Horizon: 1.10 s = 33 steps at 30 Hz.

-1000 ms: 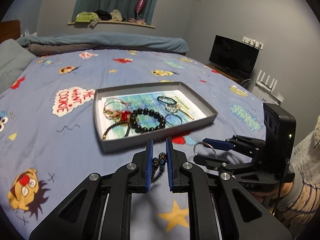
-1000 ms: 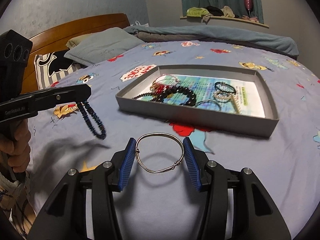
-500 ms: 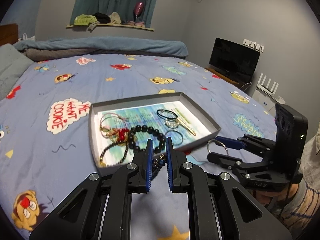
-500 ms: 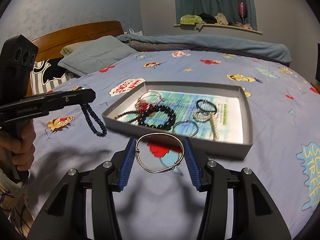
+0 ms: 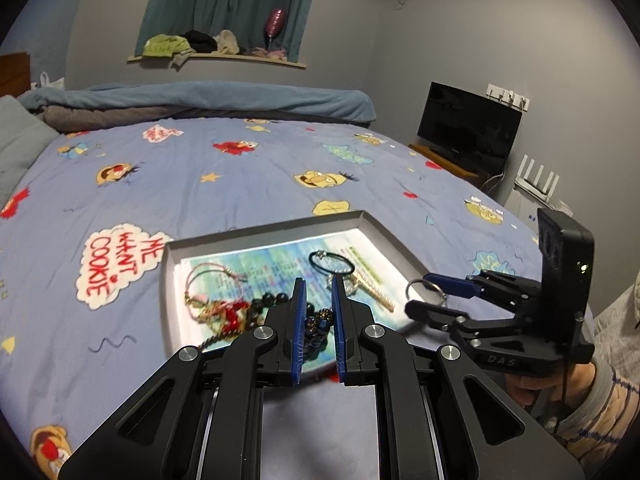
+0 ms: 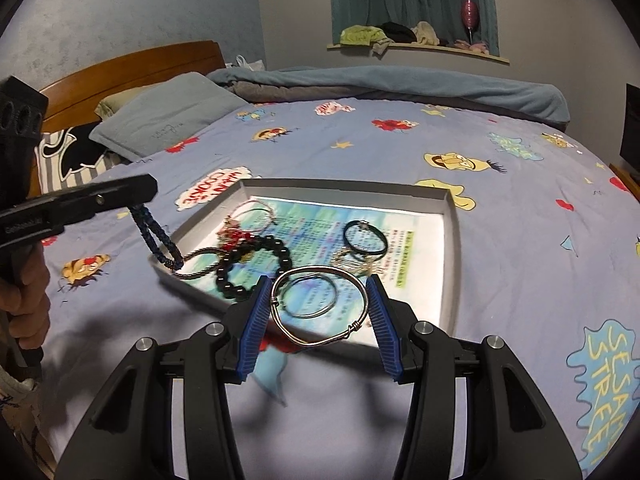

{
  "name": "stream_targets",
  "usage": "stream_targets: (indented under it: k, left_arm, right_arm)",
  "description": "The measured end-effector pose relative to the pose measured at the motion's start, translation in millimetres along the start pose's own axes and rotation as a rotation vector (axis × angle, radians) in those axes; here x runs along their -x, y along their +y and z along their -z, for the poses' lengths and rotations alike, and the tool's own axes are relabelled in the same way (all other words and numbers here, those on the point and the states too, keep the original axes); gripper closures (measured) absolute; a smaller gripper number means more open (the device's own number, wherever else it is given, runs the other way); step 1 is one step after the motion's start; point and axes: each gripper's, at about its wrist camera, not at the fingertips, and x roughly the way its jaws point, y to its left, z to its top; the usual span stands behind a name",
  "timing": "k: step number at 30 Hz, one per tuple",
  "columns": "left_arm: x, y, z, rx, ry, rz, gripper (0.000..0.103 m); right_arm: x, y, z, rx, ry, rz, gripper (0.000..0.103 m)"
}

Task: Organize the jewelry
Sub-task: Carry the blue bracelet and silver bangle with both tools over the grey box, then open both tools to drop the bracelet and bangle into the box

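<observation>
A grey tray (image 5: 264,229) (image 6: 344,185) lies on the bed and holds several pieces of jewelry, among them a black bead bracelet (image 6: 256,262) and a black ring-shaped band (image 6: 365,239). My left gripper (image 5: 318,312) is shut on a dark blue beaded bracelet (image 5: 314,326), which hangs over the tray's near left corner in the right wrist view (image 6: 158,236). My right gripper (image 6: 318,304) is shut on a silver wire bangle (image 6: 320,305) and holds it over the tray's front edge; it also shows in the left wrist view (image 5: 426,300).
The blue cartoon bedsheet (image 5: 200,176) surrounds the tray. Pillows (image 6: 160,120) and a wooden headboard (image 6: 132,60) are at the left. A folded blanket (image 5: 192,100) lies at the far side. A TV (image 5: 468,132) stands beyond the bed's right edge.
Both grippers moved forward toward the tray with their pieces still held. The blue bracelet and the silver bangle now hang over the tray's near edge.
</observation>
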Motion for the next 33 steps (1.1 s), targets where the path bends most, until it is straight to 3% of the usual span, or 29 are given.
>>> stream_targets:
  k: [16,29,33]
  left_arm:
    - [-64.1,-2.0,-3.9,0.034,0.057,0.018,0.090]
    - [-95.4,20.8,13.8,0.063,0.141,-0.055,0.089]
    - [-90.1,19.8,17.3,0.060,0.132,-0.061,0.078]
  right_arm:
    - [-34.4,-12.0,-5.7,-0.011,0.053,0.013,0.055]
    - [-48.2,-13.5,-2.9,-0.010,0.088,0.038,0.055]
    - [-48.0,-13.7,-2.6,-0.013,0.084,0.044,0.054]
